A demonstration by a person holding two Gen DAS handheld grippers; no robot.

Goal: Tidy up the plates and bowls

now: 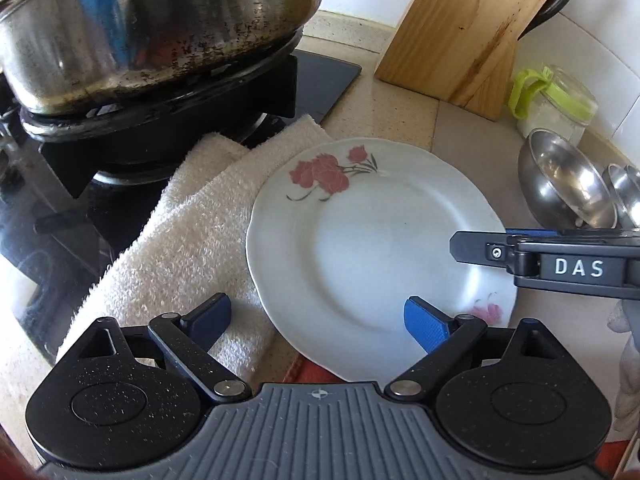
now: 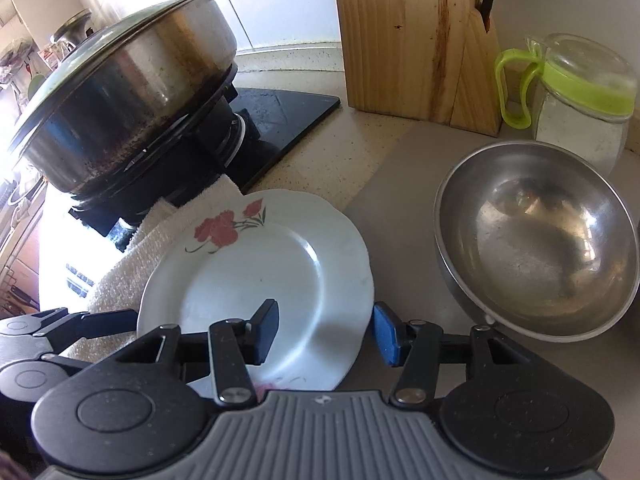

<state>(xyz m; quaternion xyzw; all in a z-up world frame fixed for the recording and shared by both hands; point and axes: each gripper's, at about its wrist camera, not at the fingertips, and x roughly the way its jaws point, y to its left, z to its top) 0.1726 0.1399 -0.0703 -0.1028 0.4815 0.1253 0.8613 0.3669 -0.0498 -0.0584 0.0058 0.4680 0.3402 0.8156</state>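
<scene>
A white plate with pink flowers [image 1: 372, 256] lies on the counter, its left edge resting on a white towel [image 1: 192, 232]. It also shows in the right wrist view [image 2: 256, 276]. My left gripper [image 1: 318, 322] is open over the plate's near left rim and holds nothing. My right gripper [image 2: 326, 332] is open astride the plate's right rim; it reaches in from the right in the left wrist view [image 1: 472, 246]. A steel bowl [image 2: 536, 252] sits tilted to the right of the plate, and a second smaller steel bowl [image 1: 624, 196] shows beside it [image 1: 564, 184].
A lidded steel pot [image 2: 124, 108] stands on a gas stove [image 1: 168, 120] at the left, behind the towel. A wooden knife block [image 2: 412, 36] and a glass jar with a green lid [image 2: 584, 96] stand at the back by the tiled wall.
</scene>
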